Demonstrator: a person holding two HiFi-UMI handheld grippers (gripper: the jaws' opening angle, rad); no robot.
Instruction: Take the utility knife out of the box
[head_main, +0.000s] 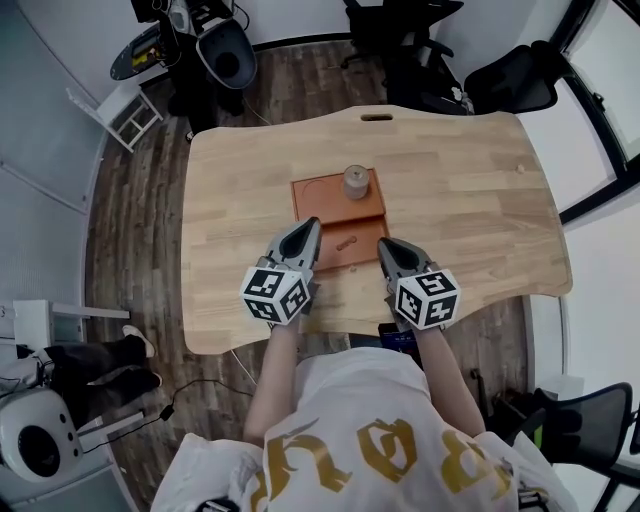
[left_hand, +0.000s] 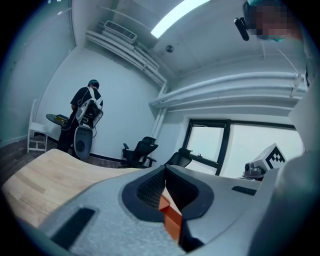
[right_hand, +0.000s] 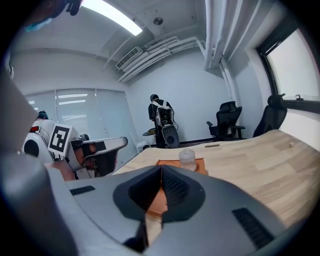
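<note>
Box (head_main: 315, 195) x1, orange, jar (head_main: 356, 181) x1, left gripper (head_main: 310, 226), right gripper (head_main: 385, 246), fingers closed, both empty.

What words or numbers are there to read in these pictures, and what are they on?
No text reads clearly.
On the person's white shirt: gold letters, curly and cut off, unreadable.
On the left gripper: a black-and-white marker cube, square patterns only, no words.
On the right gripper: a second patterned cube, the same.
On the flat orange box and light wooden table: no print seen.
</note>
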